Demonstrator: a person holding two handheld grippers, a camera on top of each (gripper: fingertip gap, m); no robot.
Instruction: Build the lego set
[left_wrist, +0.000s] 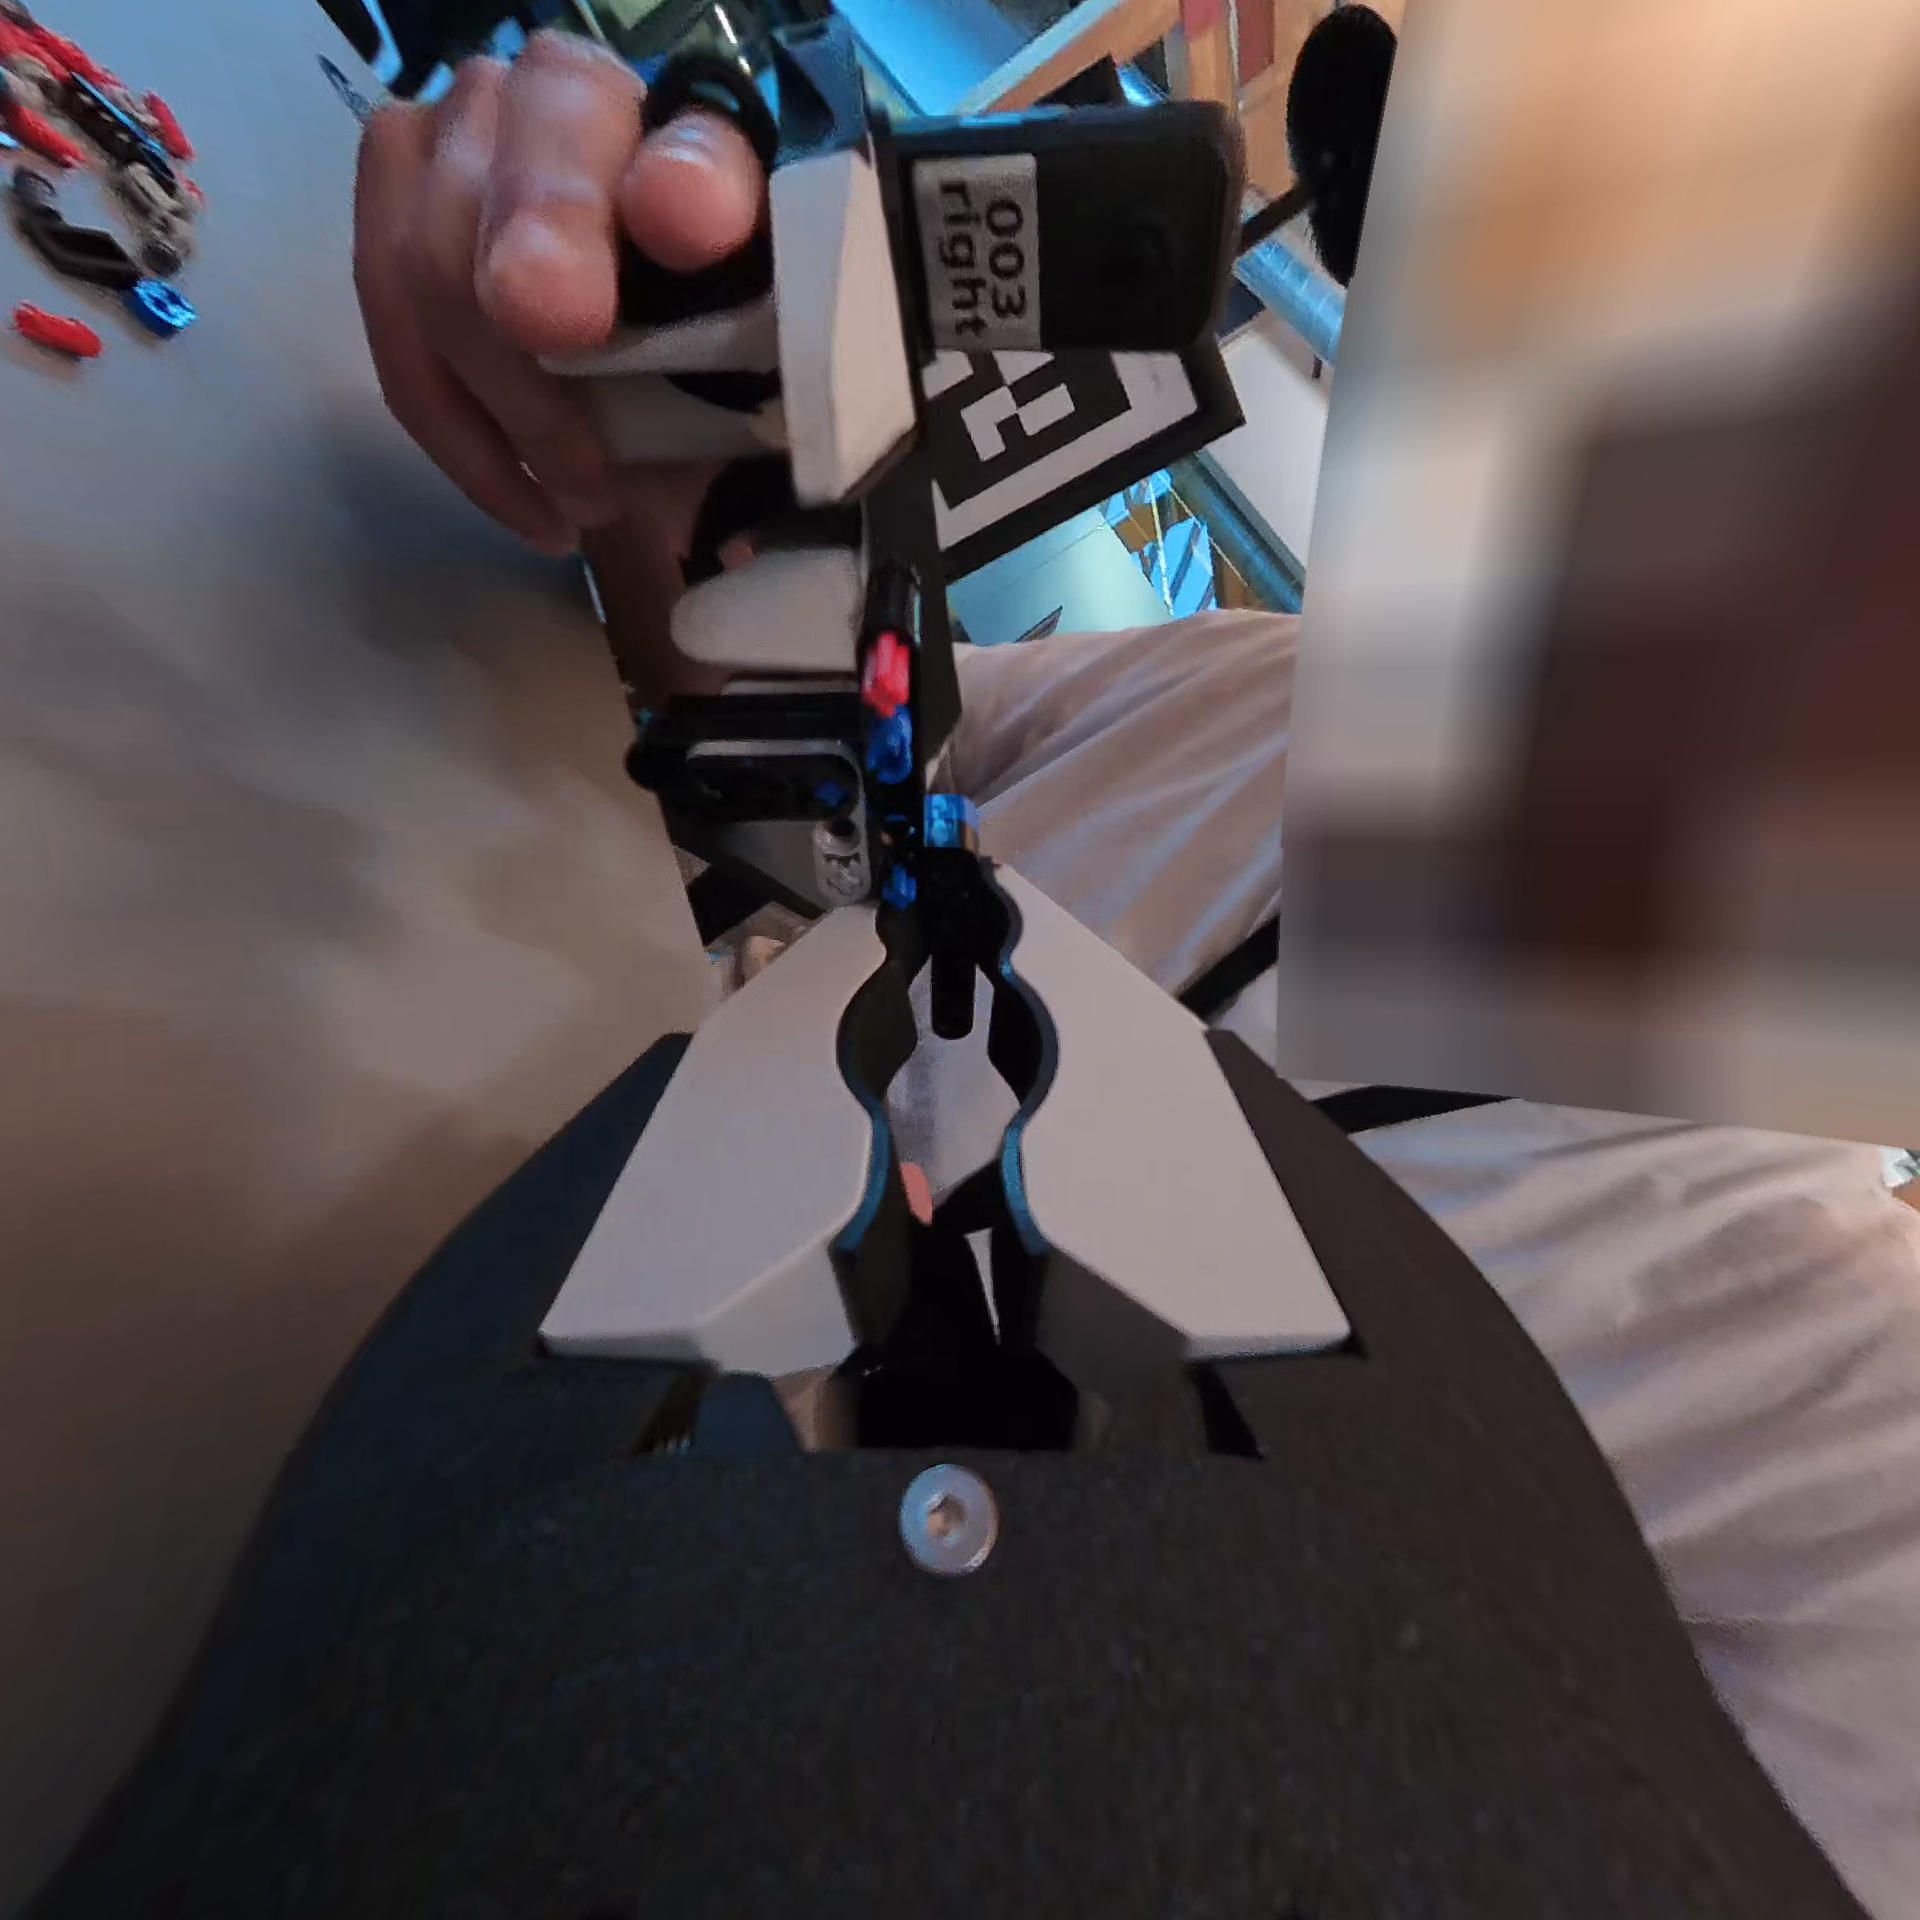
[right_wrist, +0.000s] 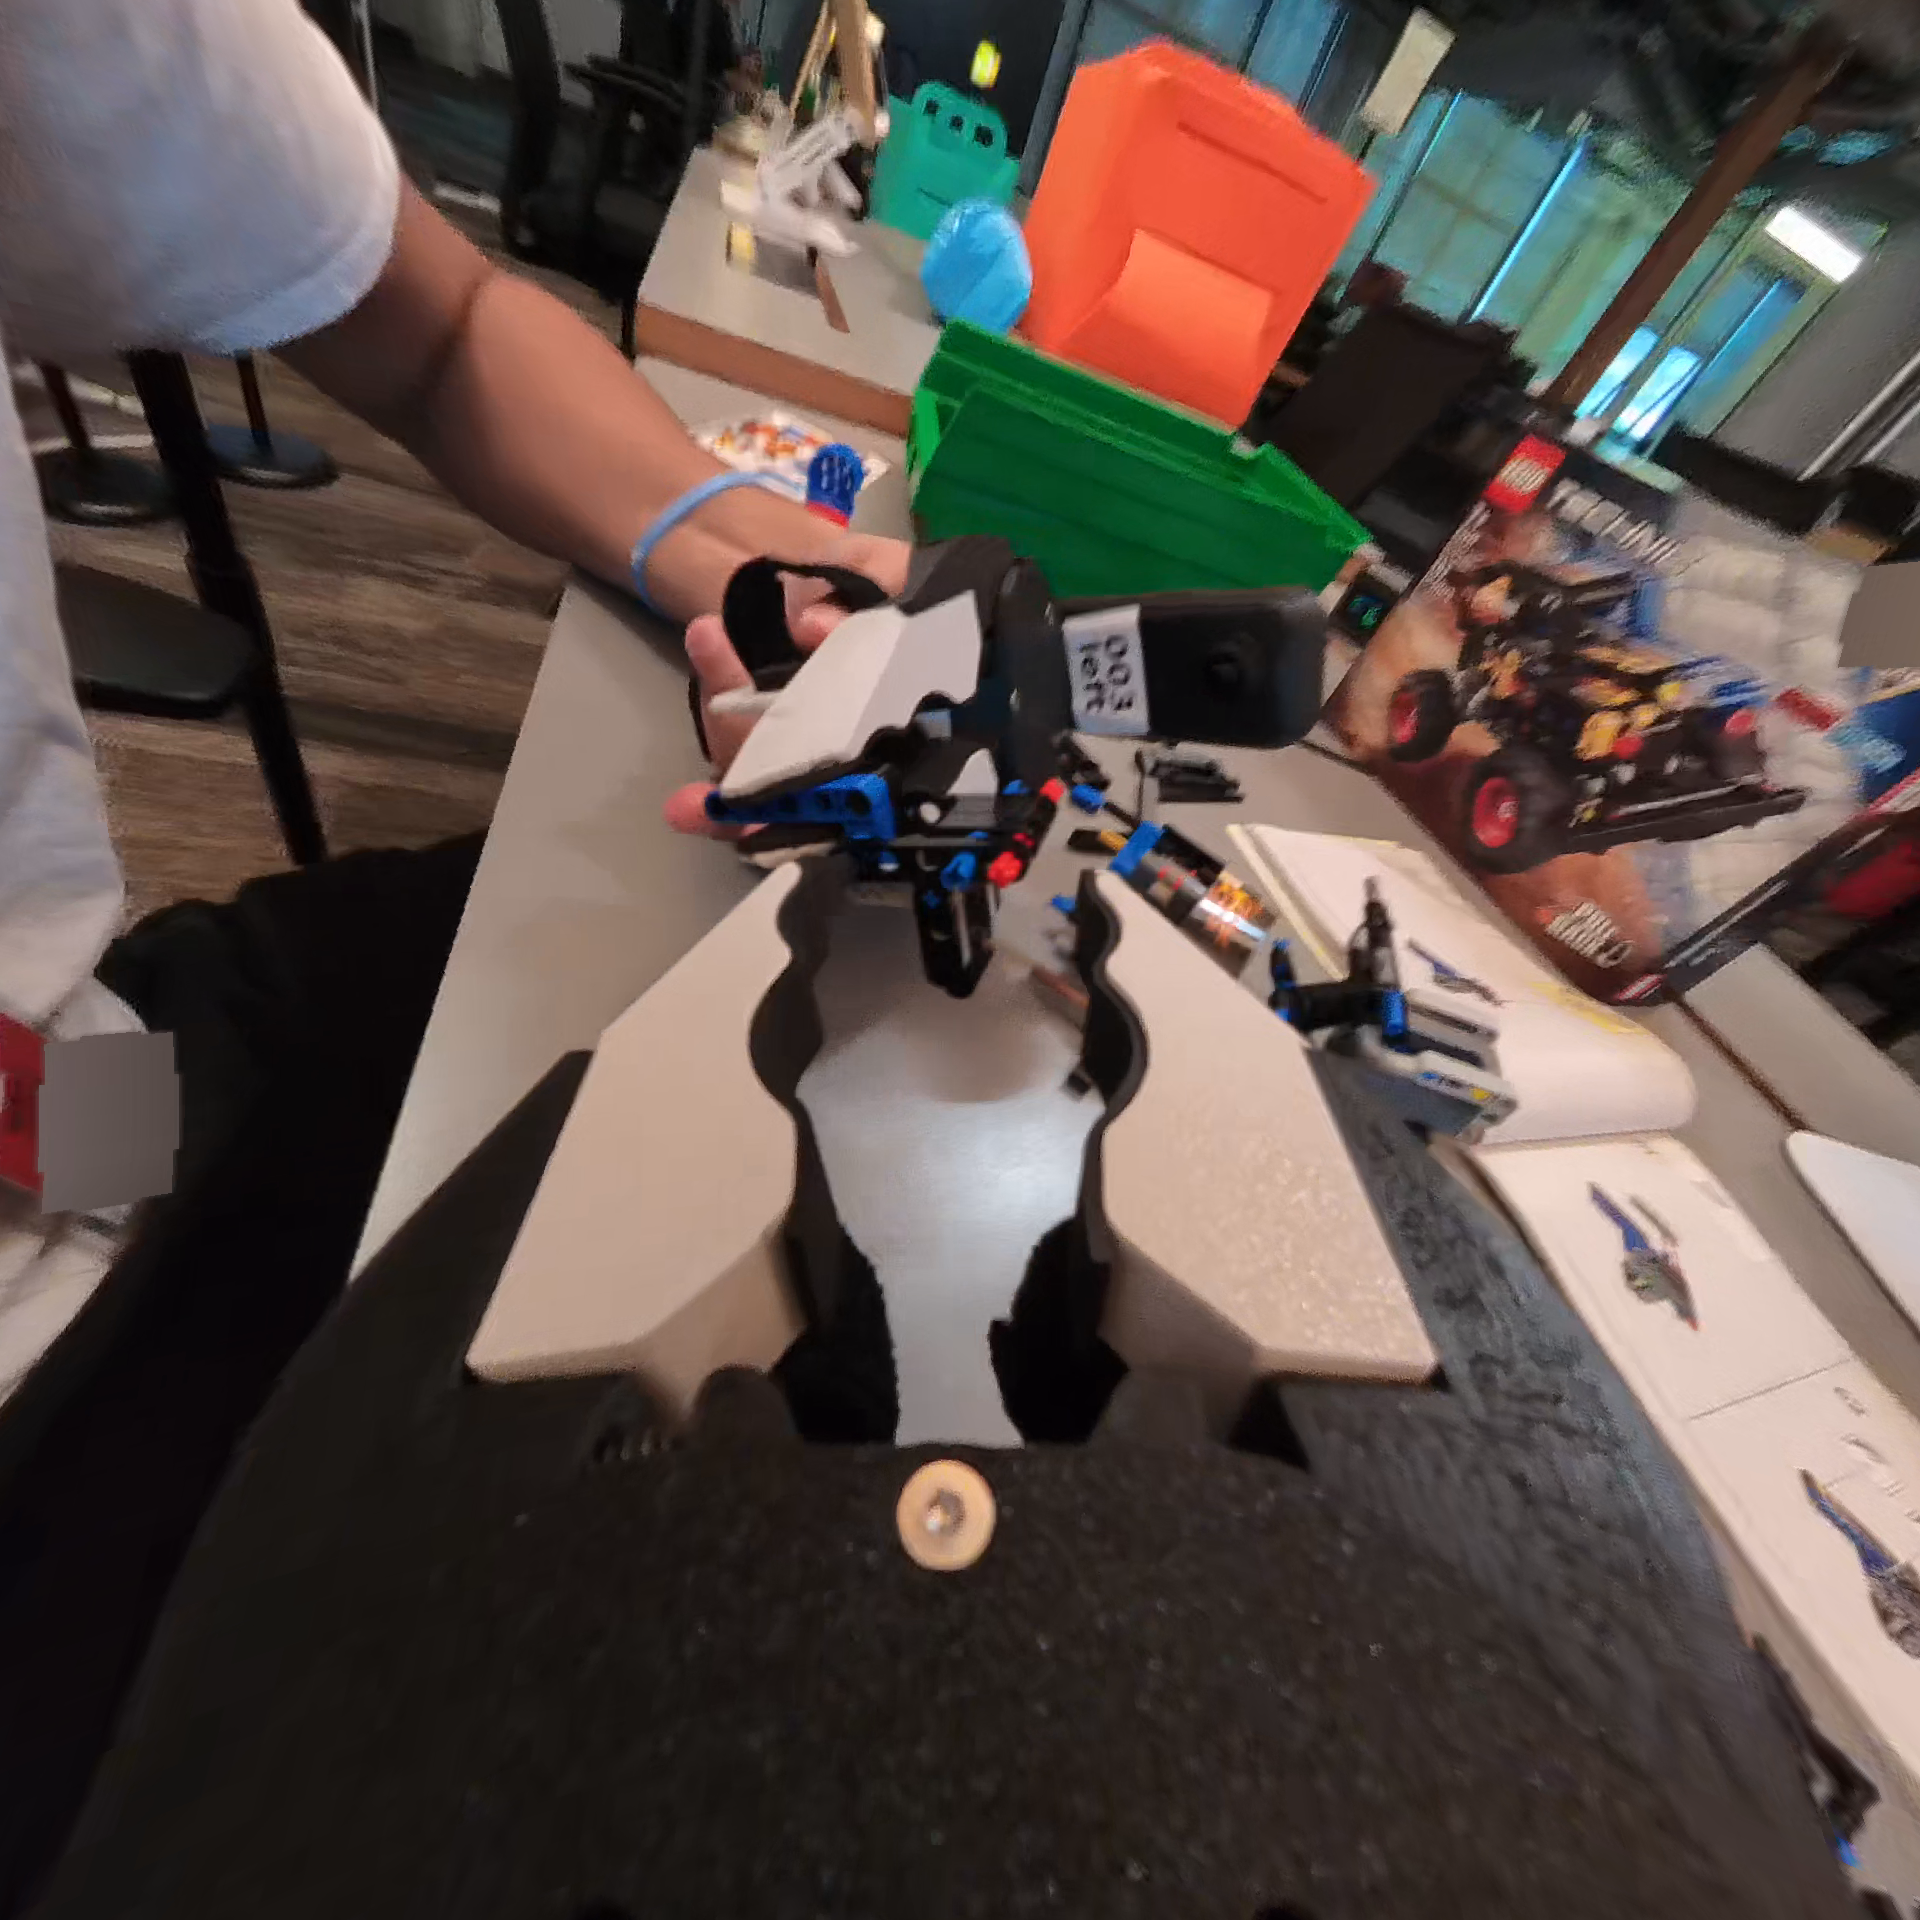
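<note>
My left gripper (left_wrist: 940, 914) is shut on a black, blue and red lego assembly (left_wrist: 894, 748) and holds it in the air. In the right wrist view the left gripper (right_wrist: 821, 816) holds this assembly (right_wrist: 935, 831) above the grey table (right_wrist: 582, 831). A black beam (right_wrist: 951, 935) of the assembly hangs down between my right gripper's fingers. My right gripper (right_wrist: 940, 904) is open and empty, its pads apart from the beam on both sides. It also shows in the left wrist view (left_wrist: 821, 520), held by a hand just beyond the assembly.
A lego box (right_wrist: 1558, 727) stands at the right. Open instruction pages (right_wrist: 1662, 1278) and a small blue and white sub-assembly (right_wrist: 1403, 1029) lie beside it. Loose parts (right_wrist: 1184, 873) lie behind the assembly and more lie far left (left_wrist: 94, 177). Green bins (right_wrist: 1091, 478) stand farther back.
</note>
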